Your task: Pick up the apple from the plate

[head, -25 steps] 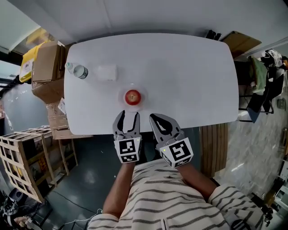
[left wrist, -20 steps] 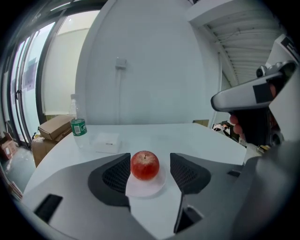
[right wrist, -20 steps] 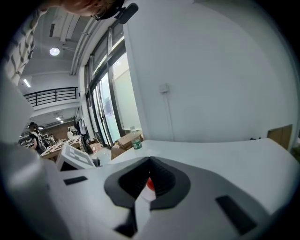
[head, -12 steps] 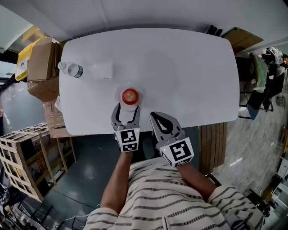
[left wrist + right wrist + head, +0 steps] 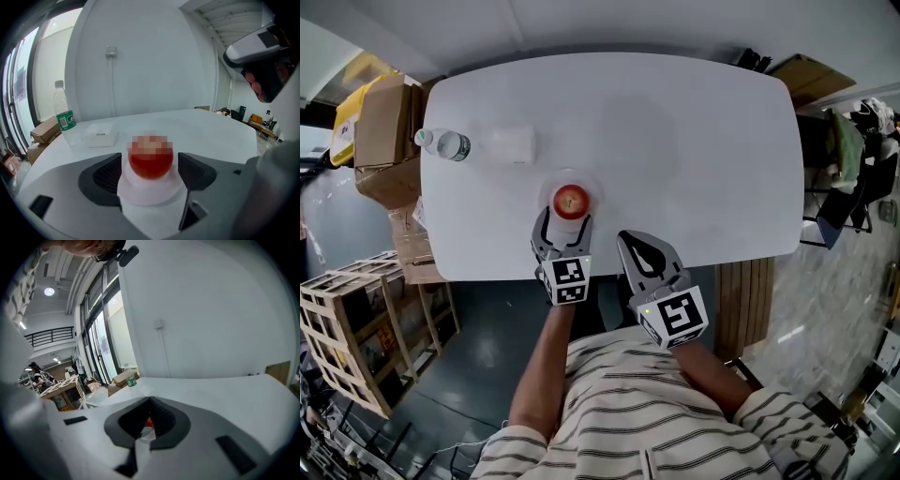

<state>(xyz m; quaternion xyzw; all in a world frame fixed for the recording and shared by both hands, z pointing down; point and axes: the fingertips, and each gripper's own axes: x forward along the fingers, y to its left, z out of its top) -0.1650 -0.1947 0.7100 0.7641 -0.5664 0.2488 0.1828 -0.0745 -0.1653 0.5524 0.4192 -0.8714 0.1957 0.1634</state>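
At the near edge of the desk (image 5: 694, 131) the right tongs (image 5: 627, 240) are held pressed together, and nothing is gripped between them. Just to their left, the left tongs (image 5: 563, 225) are seen spread wide, having just been opening. The apple (image 5: 151, 161) is found between their two dark pads (image 5: 107, 176), with a narrow gap left on each side, so that it is not pinched. The red apple is carried by a small white plate (image 5: 150, 193), and nothing else is held on that plate. The plate is set on the desk near its front edge, left of the middle.

Farther off and to the left, a flat white box (image 5: 514, 143) is laid on the desk, well apart from the plate. Just beside it, at the desk's left end, a clear plastic bottle (image 5: 448, 144) with a green label is stood upright; whether anything is in it cannot be told. The space between the left tongs and the apple is blocked by nothing.

Beyond the left end of the desk, cardboard boxes (image 5: 380, 131) are stacked, and wooden crates (image 5: 347, 319) are seen on the dark floor (image 5: 478, 356).
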